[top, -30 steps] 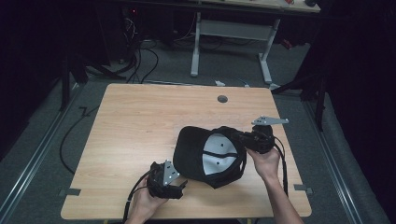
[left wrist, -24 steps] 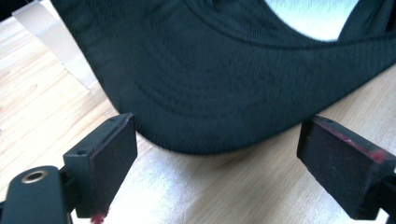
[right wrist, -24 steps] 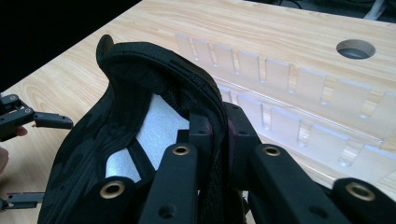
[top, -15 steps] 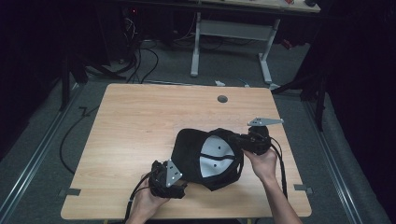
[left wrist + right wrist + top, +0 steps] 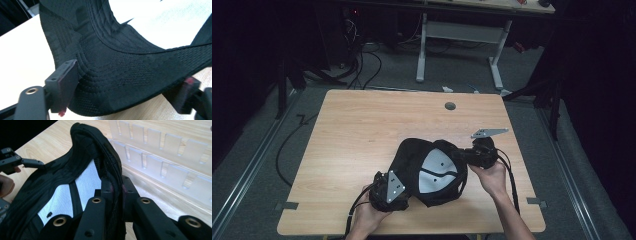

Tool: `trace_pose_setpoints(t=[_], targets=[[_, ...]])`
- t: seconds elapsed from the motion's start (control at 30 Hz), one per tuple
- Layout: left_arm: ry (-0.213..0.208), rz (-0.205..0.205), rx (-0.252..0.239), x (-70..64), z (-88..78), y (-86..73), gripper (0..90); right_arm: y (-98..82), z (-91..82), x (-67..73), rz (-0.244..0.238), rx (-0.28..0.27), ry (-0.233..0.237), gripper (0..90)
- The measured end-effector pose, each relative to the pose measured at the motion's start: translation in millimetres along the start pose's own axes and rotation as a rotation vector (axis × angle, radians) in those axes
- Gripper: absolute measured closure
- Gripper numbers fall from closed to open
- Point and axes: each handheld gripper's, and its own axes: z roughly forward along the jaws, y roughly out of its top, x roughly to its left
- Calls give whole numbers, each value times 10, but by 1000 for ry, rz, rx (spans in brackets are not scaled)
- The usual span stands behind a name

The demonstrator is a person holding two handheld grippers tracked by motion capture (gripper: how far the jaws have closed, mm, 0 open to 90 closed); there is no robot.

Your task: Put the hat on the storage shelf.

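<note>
Nearest to me, my left gripper (image 5: 398,186) sits at the near edge of the table (image 5: 362,125), its jaws spread wide around the brim of the black cap (image 5: 432,170). They have just been closing a little, but in the left gripper view the pads (image 5: 66,82) stand at either side of the brim without pressing it yet. The cap lies upside down at the near middle of the table, its white lining (image 5: 437,172) facing up. On the right, a little farther off, my right gripper (image 5: 467,155) is clamped shut on the cap's fabric rim. I judge the cap light and soft: the crown will sag and fold, while the stitched brim is stiffer. So the brim edge is the sound place for my left jaws, and the seamed rim for my right.
</note>
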Motion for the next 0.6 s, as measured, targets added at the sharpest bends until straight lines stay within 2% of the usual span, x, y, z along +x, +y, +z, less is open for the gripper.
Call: trace_pose_setpoints(t=[0.07,0.17,0.23,0.33,0.53,0.6], targets=[[15,15,6,18,-9,3,245,-4,0,9,-4,7,11,834],[32,40,5,31,-12,2,303,-7,-8,61,-21,19,56,833],[34,50,-2,34,-23,14,350,-9,-2,112,-48,28,40,832],[45,64,-15,49,-49,52,414,-18,7,104,-45,29,49,830],[36,66,-27,78,-118,146,545,-91,22,56,-36,8,74,819],[20,59,-28,92,-153,205,603,-114,20,46,-31,6,74,813]])
